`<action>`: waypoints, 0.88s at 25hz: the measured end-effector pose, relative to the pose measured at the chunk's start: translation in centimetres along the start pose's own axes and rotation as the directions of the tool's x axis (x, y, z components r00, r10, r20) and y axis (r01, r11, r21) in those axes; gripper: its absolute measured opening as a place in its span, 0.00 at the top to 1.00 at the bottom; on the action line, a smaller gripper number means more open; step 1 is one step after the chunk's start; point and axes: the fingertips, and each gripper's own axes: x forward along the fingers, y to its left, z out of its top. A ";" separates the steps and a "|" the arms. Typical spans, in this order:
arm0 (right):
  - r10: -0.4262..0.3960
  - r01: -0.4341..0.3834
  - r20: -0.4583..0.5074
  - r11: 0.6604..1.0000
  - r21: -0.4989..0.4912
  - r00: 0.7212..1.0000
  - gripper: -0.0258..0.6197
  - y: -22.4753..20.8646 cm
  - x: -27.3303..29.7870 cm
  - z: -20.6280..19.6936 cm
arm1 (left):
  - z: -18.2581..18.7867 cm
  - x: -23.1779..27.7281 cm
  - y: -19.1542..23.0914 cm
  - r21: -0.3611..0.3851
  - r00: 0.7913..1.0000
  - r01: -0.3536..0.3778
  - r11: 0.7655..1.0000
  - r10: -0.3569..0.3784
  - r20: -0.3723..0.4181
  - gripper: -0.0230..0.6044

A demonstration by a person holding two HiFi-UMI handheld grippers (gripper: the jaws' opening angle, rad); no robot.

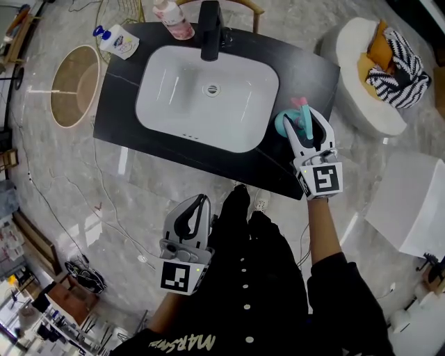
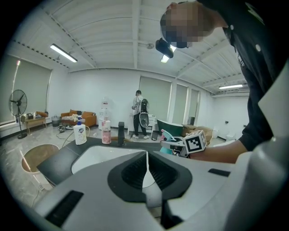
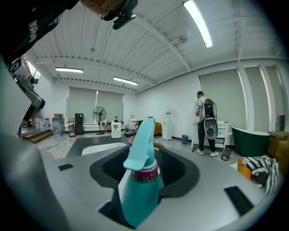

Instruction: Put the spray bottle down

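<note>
The teal spray bottle [image 1: 285, 124] with a pink collar stands on the black countertop [image 1: 118, 104], just right of the white basin [image 1: 174, 97]. My right gripper [image 1: 306, 119] reaches around it from the near side. In the right gripper view the spray bottle [image 3: 141, 189] stands between the wide jaws of my right gripper [image 3: 143, 155], with light showing beside it, so the pads do not press. My left gripper [image 1: 198, 201] hangs below the counter's front edge, near my body. Its jaws [image 2: 146, 164] meet in a thin line with nothing between them.
A black faucet [image 1: 211, 31], a pink bottle [image 1: 174, 19] and a white pump bottle [image 1: 118, 40] stand along the counter's far side. A round wicker basket [image 1: 73, 85] sits left of it, and a white seat [image 1: 361, 104] with striped cloth at right. A person [image 2: 140, 113] stands far back.
</note>
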 end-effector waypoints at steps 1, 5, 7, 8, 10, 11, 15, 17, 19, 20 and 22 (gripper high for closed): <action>0.003 -0.003 0.002 1.000 0.002 1.000 0.67 0.0 -0.1 0.2 | 0.1 0.0 -0.1 -0.002 1.000 0.001 1.000 -0.001 0.005 0.93; 0.019 -0.019 0.018 1.000 -0.004 1.000 0.64 0.3 -1.1 1.5 | 0.1 -0.1 -0.5 0.001 1.000 0.000 1.000 0.000 0.001 0.93; 0.025 -0.025 0.029 1.000 -0.006 0.999 0.63 0.3 -2.3 2.8 | 0.5 -0.2 -0.8 0.009 1.000 0.000 1.000 0.000 0.017 0.93; 0.025 -0.025 0.037 1.000 -0.007 0.999 0.63 0.2 -2.9 3.6 | 1.0 -0.2 -0.9 0.016 0.999 -0.001 1.000 0.000 0.034 0.93; 0.022 -0.021 0.054 1.000 -0.013 0.998 0.62 0.1 -4.2 5.3 | 1.8 -0.2 -1.0 0.026 0.999 -0.006 1.000 0.004 0.054 0.93; 0.018 -0.017 0.061 1.000 -0.018 0.998 0.62 0.1 -4.9 6.2 | 2.2 -0.2 -0.9 0.031 0.998 -0.010 0.999 0.007 0.065 0.93; -0.003 0.007 0.091 0.999 -0.040 0.996 0.68 0.1 -7.2 10.4 | 4.8 0.0 -0.7 0.048 0.991 -0.025 0.999 0.019 0.134 0.93; -0.002 0.007 0.114 0.999 -0.041 0.994 0.75 0.4 -8.0 12.8 | 6.2 0.1 -0.6 0.054 0.986 -0.039 0.998 0.030 0.165 0.93; 0.000 0.006 0.127 0.999 -0.049 0.992 0.84 0.9 -8.7 15.0 | 8.1 0.1 -0.5 0.074 0.974 -0.053 0.996 0.035 0.223 0.93; -0.003 0.009 0.126 0.999 -0.054 0.992 0.89 1.2 -9.1 15.9 | 8.8 0.1 -0.5 0.081 0.969 -0.055 0.995 0.033 0.246 0.93; -0.007 0.013 0.120 0.999 -0.048 0.993 0.93 1.6 -9.8 17.5 | 10.1 0.0 -0.7 0.089 0.961 -0.052 0.995 0.026 0.275 0.93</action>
